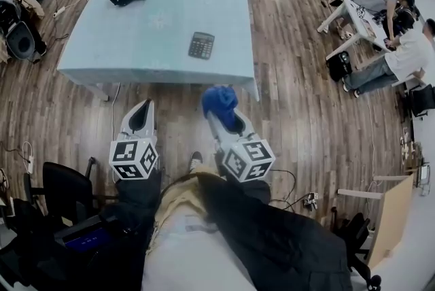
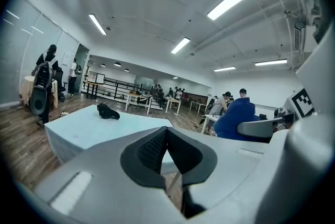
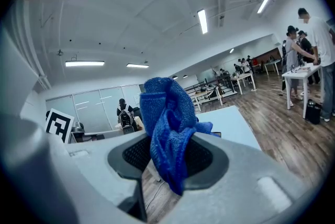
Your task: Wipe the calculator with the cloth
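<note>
Your right tool [image 3: 168, 161] is clamped on the blue cloth [image 3: 163, 108], just short of the counter [image 1: 122, 45]. Your left tool [image 2: 167, 150] has its jaws together on nothing. The calculator [image 1: 201, 45] lies flat near the counter's near edge, apart from both tools.

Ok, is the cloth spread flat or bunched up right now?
Bunched up: the blue cloth stands crumpled in overlapping folds, clamped between the right gripper's jaws.
</note>
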`<action>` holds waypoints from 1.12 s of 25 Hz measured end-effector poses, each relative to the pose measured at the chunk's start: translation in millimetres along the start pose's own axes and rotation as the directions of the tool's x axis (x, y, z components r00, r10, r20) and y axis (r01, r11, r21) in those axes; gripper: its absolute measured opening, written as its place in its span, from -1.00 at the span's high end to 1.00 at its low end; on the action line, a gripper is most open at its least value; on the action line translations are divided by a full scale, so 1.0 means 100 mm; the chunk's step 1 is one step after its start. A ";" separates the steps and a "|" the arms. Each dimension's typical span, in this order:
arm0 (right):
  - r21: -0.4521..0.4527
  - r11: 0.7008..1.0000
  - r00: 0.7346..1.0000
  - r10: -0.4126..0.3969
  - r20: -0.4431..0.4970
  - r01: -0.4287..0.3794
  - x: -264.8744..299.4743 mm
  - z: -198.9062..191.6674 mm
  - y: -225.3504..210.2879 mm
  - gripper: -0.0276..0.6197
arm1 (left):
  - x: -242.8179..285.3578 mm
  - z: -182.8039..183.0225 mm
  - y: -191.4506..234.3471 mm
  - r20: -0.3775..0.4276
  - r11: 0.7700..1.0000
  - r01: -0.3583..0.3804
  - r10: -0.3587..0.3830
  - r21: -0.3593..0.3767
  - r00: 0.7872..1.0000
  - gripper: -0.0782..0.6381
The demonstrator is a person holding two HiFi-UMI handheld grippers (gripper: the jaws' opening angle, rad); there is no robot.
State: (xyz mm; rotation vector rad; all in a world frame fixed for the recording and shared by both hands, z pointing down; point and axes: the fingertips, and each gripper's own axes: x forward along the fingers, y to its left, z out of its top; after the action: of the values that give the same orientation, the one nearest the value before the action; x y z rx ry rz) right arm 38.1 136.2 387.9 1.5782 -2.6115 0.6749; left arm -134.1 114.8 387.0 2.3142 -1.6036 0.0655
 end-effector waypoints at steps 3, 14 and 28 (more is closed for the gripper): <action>0.021 1.000 1.000 0.004 -0.010 -0.004 0.11 0.05 -0.21 0.43 | 0.22 0.01 -0.09 -0.023 1.000 0.005 -0.005 0.013 1.000 0.79; 0.087 0.996 0.999 0.017 -0.031 -0.015 0.37 0.12 -0.77 0.43 | 0.81 0.07 -0.27 -0.074 0.997 -0.002 0.008 0.074 0.997 0.79; 0.079 0.997 0.998 -0.009 -0.070 0.015 0.64 0.07 -0.99 0.43 | 1.32 0.02 -0.15 -0.086 0.999 0.022 -0.018 0.045 0.996 0.79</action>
State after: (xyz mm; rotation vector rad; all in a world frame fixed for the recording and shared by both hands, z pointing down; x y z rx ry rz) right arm 92.1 41.0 431.2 1.5594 -2.5539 0.8264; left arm -72.1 -0.2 410.2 2.3282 -1.5526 0.1960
